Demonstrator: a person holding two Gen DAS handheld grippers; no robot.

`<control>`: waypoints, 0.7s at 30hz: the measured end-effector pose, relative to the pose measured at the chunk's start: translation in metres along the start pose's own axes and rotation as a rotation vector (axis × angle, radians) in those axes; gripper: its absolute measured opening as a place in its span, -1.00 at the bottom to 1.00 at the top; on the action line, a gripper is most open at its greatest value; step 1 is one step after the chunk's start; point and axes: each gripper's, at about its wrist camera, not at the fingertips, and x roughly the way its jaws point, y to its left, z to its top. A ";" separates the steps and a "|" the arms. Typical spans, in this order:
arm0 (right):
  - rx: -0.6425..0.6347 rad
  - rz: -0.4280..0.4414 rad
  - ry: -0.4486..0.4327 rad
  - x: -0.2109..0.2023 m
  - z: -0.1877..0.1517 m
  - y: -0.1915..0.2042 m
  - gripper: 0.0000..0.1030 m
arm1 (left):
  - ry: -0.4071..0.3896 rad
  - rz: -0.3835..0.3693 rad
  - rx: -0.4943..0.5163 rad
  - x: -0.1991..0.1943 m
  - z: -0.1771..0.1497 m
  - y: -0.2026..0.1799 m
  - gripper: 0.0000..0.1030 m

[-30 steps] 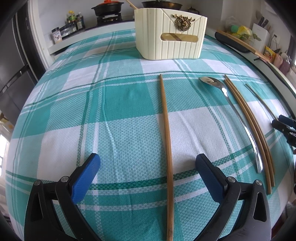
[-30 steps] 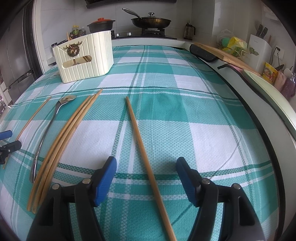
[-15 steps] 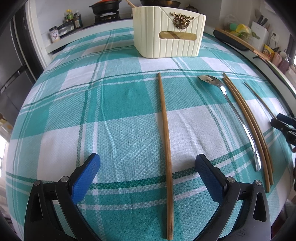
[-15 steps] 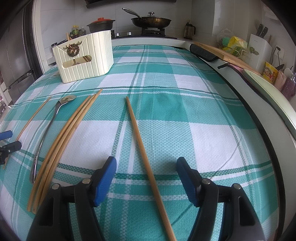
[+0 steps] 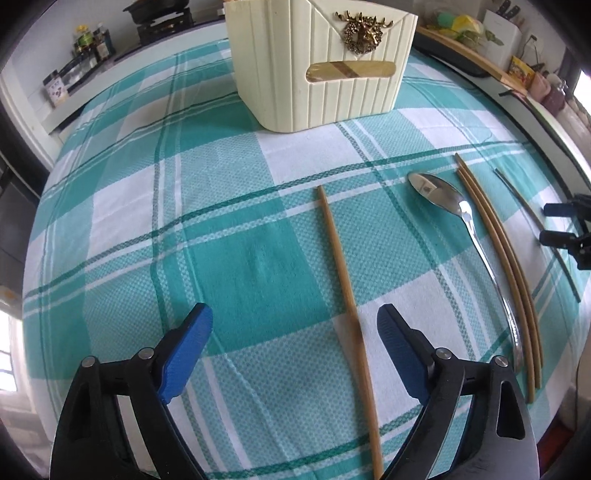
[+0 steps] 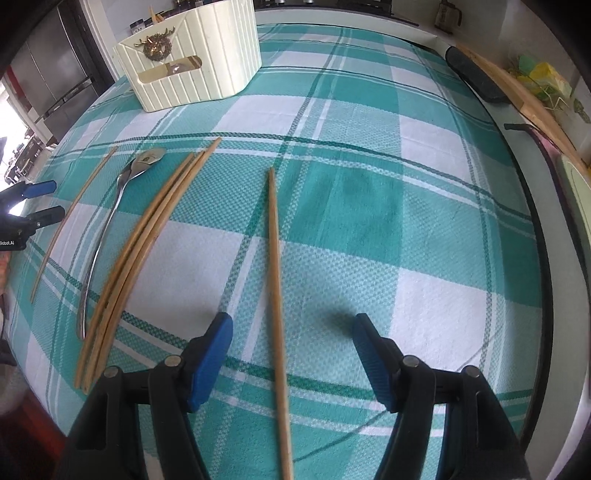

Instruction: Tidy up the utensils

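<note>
A cream ribbed utensil holder (image 5: 321,66) stands at the far side of the checked cloth; it also shows in the right wrist view (image 6: 192,55). One bamboo chopstick (image 5: 343,273) lies between the jaws of my open left gripper (image 5: 295,347). To its right lie a steel spoon (image 5: 469,236), a bundle of chopsticks (image 5: 506,258) and a thin stick (image 5: 535,221). In the right wrist view another single chopstick (image 6: 277,288) lies between the jaws of my open right gripper (image 6: 291,350), with the chopstick bundle (image 6: 147,243) and the spoon (image 6: 110,229) to its left. Both grippers are empty.
The table has a teal and white checked cloth (image 5: 221,236). A counter with a knife block (image 5: 502,26), packets and a long wooden board (image 6: 517,96) runs along the right edge. A stove with pots and jars (image 5: 88,40) stands behind.
Both grippers have moved forward and lower over the table, so the holder and utensils look nearer. The jaws stay open. Nothing on the cloth has moved.
</note>
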 end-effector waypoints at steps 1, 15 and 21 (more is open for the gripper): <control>-0.016 -0.009 0.001 0.004 0.008 0.002 0.32 | 0.017 0.003 0.011 0.006 0.006 -0.002 0.66; 0.034 0.068 -0.162 -0.021 0.059 0.013 -0.89 | -0.117 -0.079 -0.007 -0.030 0.029 -0.014 -0.93; 0.034 0.130 -0.379 -0.115 0.037 0.021 -0.89 | -0.316 -0.143 -0.044 -0.119 0.010 -0.005 -0.93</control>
